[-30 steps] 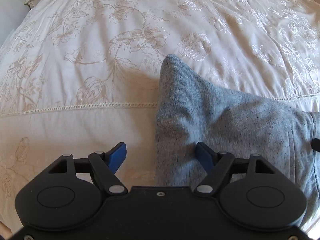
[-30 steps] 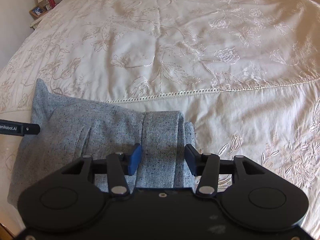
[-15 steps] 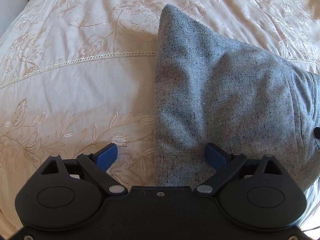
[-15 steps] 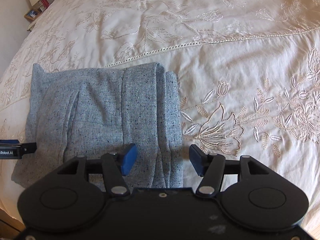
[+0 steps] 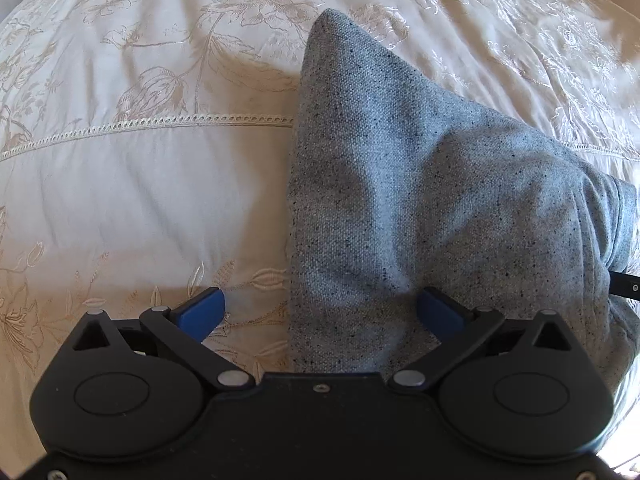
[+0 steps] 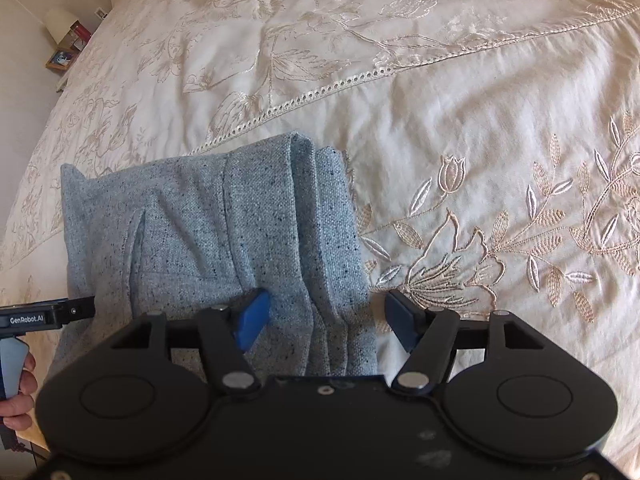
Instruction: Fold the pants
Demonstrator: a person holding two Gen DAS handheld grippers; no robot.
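The grey-blue speckled pants [image 5: 440, 200] lie folded in a flat stack on the cream embroidered bedspread [image 5: 140, 180]. In the right wrist view the pants [image 6: 220, 232] show stacked layers along their right edge. My left gripper [image 5: 320, 312] is open above the stack's near left edge; its right pad is over the cloth, its left pad over the bedspread. My right gripper [image 6: 326, 316] is open above the stack's near right edge, holding nothing. The left gripper [image 6: 72, 312] shows at the left of the right wrist view, at the pants' left side.
The bedspread [image 6: 480, 120] stretches far ahead and to the right. A bedside table with a lamp [image 6: 60, 24] and a framed picture [image 6: 60, 60] stands at the far left, past the bed's edge.
Both grippers have drawn back from the pants and opened wider. The folded stack now lies released on the bed, and the cameras sit closer over it.
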